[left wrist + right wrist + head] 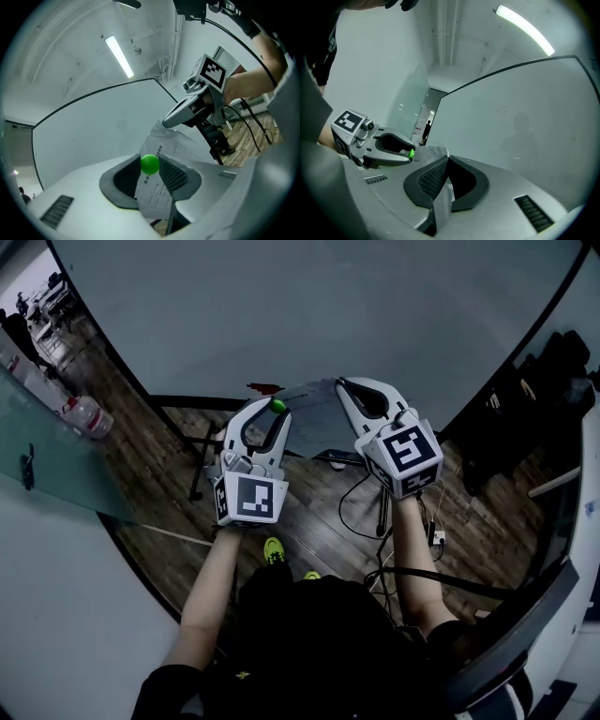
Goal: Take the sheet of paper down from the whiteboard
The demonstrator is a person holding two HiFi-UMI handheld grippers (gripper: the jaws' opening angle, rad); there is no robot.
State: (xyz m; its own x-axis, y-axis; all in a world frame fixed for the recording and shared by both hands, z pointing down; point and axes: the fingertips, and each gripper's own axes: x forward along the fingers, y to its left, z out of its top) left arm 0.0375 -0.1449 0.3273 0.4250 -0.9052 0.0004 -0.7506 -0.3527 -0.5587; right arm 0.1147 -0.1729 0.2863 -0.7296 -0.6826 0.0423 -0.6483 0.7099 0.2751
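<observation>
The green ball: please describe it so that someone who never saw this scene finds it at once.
In front of the whiteboard, the left gripper and the right gripper hold one sheet of paper. The green ball sits pinched between the left gripper's jaw tips, against the paper. It is small, round and bright green; the jaws and paper around it are grey and white.

Dark wood-plank floor (309,512), glass partition (47,446) at left, white wall (379,70), long ceiling strip light (119,56) — lit
</observation>
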